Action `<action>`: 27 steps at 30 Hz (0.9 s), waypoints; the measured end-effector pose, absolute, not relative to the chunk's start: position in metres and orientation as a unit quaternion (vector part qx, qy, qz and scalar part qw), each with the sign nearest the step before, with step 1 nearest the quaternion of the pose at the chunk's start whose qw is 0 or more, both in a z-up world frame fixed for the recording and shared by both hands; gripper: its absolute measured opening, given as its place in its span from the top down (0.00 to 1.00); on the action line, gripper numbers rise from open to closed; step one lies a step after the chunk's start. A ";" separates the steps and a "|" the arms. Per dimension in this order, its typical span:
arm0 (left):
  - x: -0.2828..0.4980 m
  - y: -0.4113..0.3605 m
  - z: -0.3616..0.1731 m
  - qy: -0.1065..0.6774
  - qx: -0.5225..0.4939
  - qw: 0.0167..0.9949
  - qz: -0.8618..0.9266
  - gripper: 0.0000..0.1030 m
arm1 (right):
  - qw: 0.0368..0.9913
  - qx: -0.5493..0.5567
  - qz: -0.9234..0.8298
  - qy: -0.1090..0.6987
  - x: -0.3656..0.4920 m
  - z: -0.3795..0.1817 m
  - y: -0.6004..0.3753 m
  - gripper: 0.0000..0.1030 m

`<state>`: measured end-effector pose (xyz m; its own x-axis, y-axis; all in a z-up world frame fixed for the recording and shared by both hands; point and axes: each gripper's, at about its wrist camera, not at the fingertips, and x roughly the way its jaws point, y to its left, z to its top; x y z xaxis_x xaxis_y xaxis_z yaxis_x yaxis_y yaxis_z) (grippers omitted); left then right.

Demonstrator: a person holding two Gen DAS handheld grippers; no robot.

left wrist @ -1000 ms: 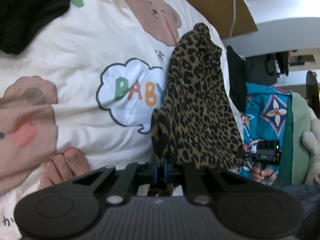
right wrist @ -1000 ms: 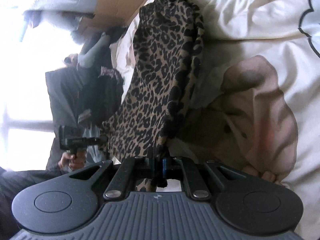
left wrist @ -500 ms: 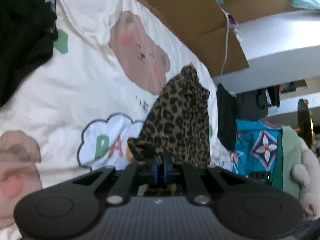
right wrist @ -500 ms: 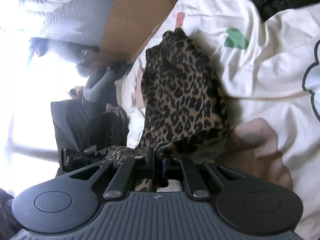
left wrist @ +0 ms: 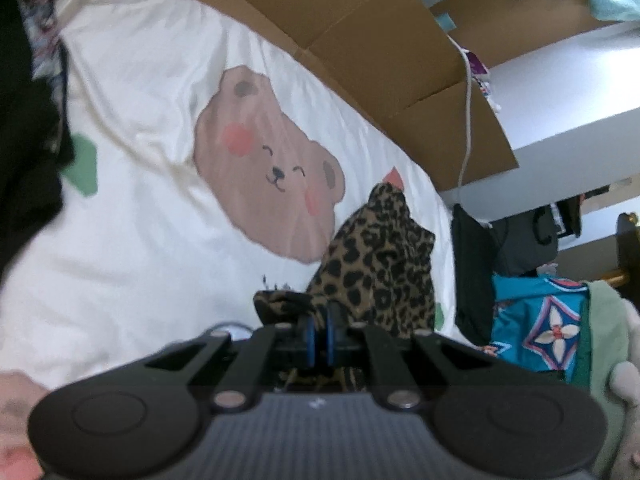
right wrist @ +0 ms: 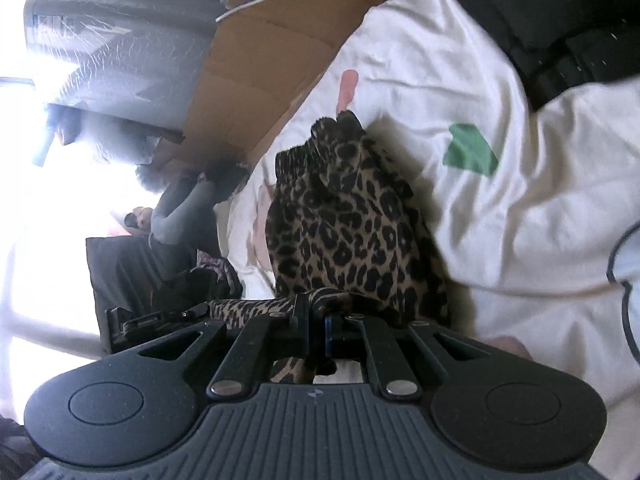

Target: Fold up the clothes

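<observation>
A leopard-print garment (left wrist: pixel 380 264) lies on a cream bedsheet printed with bears. My left gripper (left wrist: pixel 319 322) is shut on one corner of it, and the cloth bunches around the blue pads. In the right wrview the same leopard garment (right wrist: pixel 348 232) stretches away from me, and my right gripper (right wrist: pixel 317 320) is shut on its near edge. The near edge is folded over toward the far end, which rests near the cardboard.
Brown cardboard (left wrist: pixel 360 32) lines the far side of the bed, with a white cable (left wrist: pixel 466 92) hanging over it. Dark clothes (left wrist: pixel 24 120) are piled at the left, also seen as a dark pile (right wrist: pixel 560 16). A teal patterned cloth (left wrist: pixel 540 332) sits at the right.
Both grippers have carried the near edge of the leopard garment forward toward its far end, so the cloth now looks shorter and doubled. The toes seen earlier are out of the left view.
</observation>
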<state>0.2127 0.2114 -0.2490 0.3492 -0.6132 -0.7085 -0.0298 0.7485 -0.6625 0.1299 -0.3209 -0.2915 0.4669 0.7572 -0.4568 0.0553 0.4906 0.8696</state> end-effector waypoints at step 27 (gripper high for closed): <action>0.267 0.196 -0.287 0.533 -0.297 0.772 -0.179 0.93 | 0.749 0.443 0.184 0.456 0.178 -0.318 -0.321 0.92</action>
<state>0.2674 0.1960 -0.2869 0.3672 -0.5938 -0.7160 -0.0401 0.7589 -0.6499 0.1776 -0.3210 -0.3177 0.5159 0.6803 -0.5206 0.1290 0.5391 0.8323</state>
